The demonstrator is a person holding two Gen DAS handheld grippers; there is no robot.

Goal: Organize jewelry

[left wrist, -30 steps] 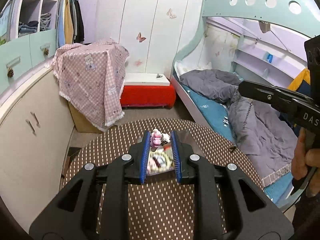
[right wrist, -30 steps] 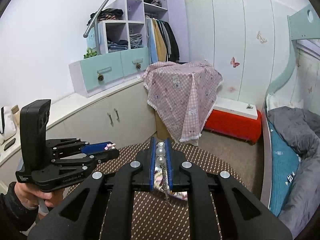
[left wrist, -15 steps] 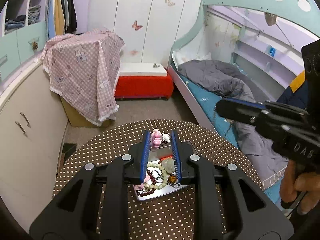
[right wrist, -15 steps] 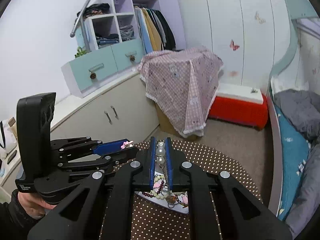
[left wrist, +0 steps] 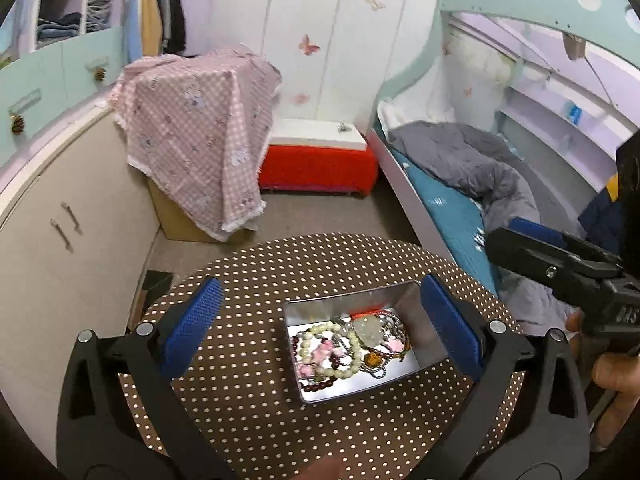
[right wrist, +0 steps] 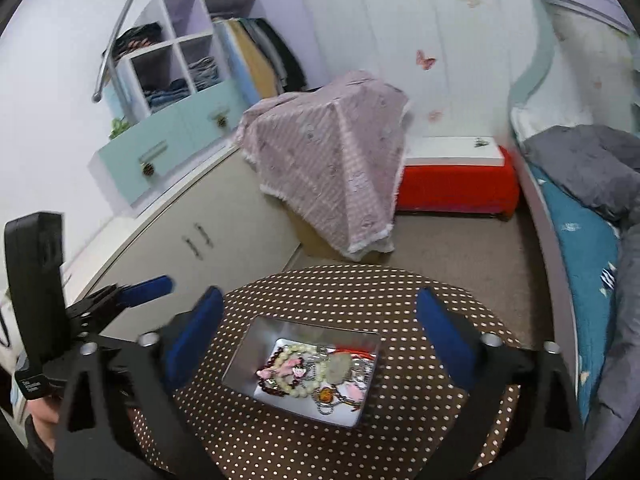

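Note:
A silver metal tin stands on the round brown polka-dot table. It holds a tangle of jewelry: cream bead bracelets, pink pieces, dark red beads and a pale green pendant. The tin and jewelry also show in the right wrist view. My left gripper is open and empty above the tin. My right gripper is open and empty above it too. The right gripper also shows at the right edge of the left wrist view.
A box under a pink checked cloth, a red bench, a bed with a grey duvet, and cream cabinets surround the table. Teal drawers and shelves with clothes stand on the left.
Both grippers opened wide. The left let go of the pink piece and the right let go of the pearl strand; both pieces now lie in the tin. Both cameras tilted down.

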